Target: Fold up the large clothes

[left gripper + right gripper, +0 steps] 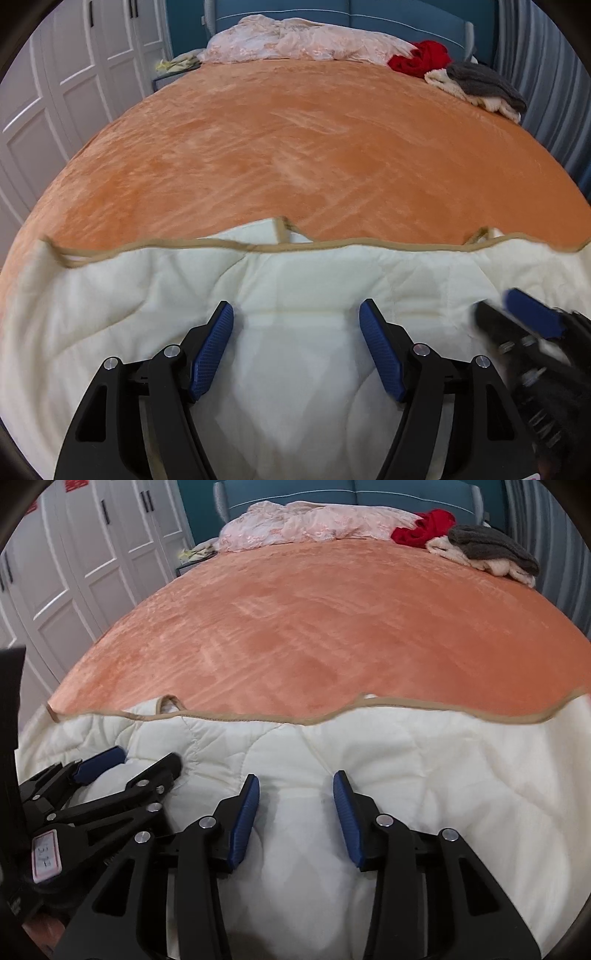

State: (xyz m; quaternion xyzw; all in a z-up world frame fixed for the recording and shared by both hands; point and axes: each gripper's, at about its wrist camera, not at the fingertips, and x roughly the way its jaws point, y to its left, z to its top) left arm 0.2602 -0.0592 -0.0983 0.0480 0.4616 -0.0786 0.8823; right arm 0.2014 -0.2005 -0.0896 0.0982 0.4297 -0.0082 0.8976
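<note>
Folding not yet begun — cream quilted garment seen spread over near edge of bed, filling lower half of both views, tan-bound hem running across mid-frame.

Left claw released, pads wide apart over cloth, nothing pinched. Right claw part-parted, also empty, cloth only beneath. Both claws close together at lower frame.

Next move judged: grip needed on hem or corner — each claw lowered, clenched on fabric, then edge carried over.
</note>
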